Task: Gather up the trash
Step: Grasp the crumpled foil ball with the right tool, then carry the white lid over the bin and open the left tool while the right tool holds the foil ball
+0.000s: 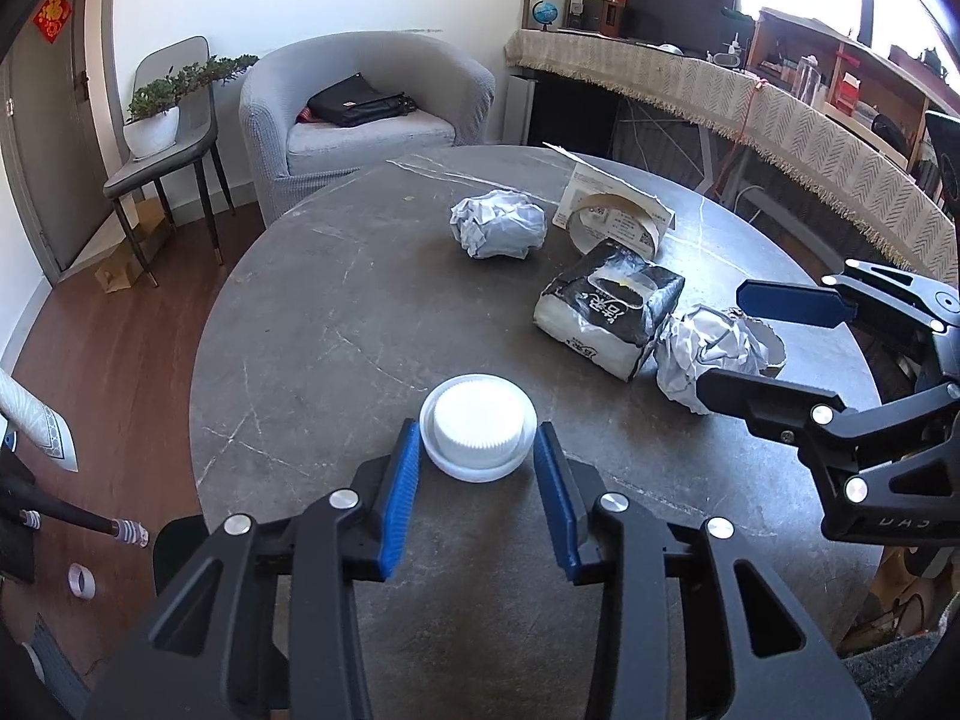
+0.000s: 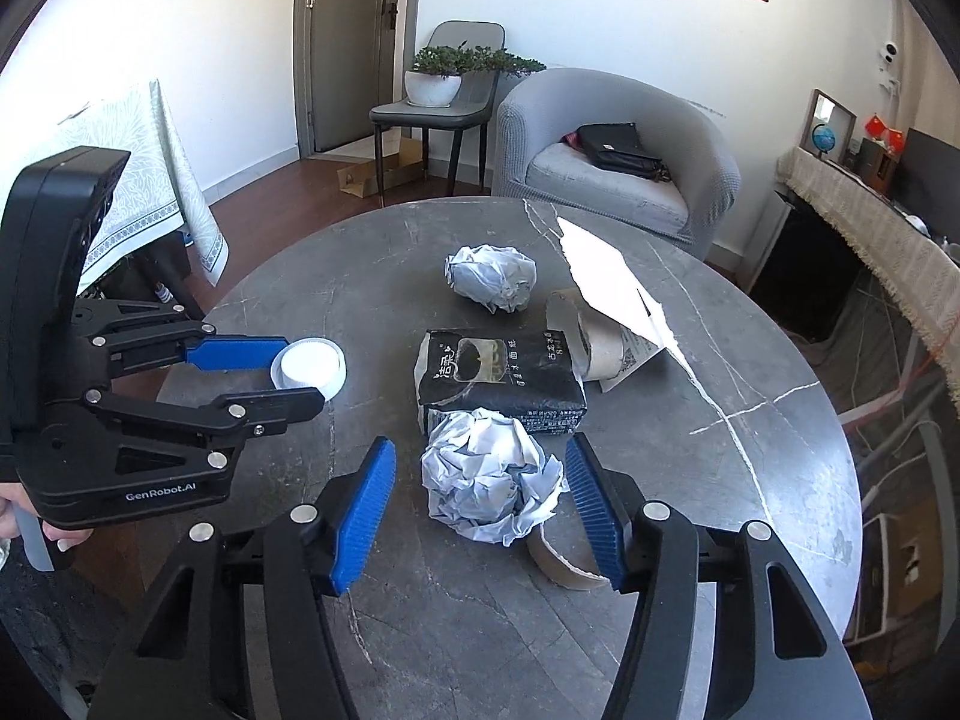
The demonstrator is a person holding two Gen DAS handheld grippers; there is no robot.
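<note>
Two grippers over one round grey stone-look table [image 1: 336, 312], both with blue-padded fingers spread apart and clamped on nothing.

Item 1: left gripper [image 1: 477, 459], lower centre of the left wrist view. A white ridged lid [image 1: 478, 427] sits on the tabletop between its fingertips; the left pad looks to be at the lid's rim, the right pad just clear of it. In the right wrist view the same gripper [image 2: 300, 375] enters from the left edge, the lid [image 2: 308, 365] between its tips.

Item 2: right gripper [image 2: 480, 507], lower centre of the right wrist view. A crumpled paper ball [image 2: 489, 483] lies between its fingers, with a gap at either pad. A curved scrap of brown card [image 2: 561, 567] lies on the table beside the right finger, partly under the ball.

Item 3: black-and-white tissue pack [image 2: 498, 384], centre of frame, touching the far side of that ball.

Item 4: second crumpled paper ball [image 2: 491, 277], upper centre, well apart from both grippers.

Item 5: cardboard tape ring [image 2: 585, 339] with a torn white paper sheet [image 2: 606, 282] leaning over it, right of the pack.

Item 6: grey armchair [image 2: 624, 162] with a black bag [image 2: 618, 147] on the seat, beyond the table.
</note>
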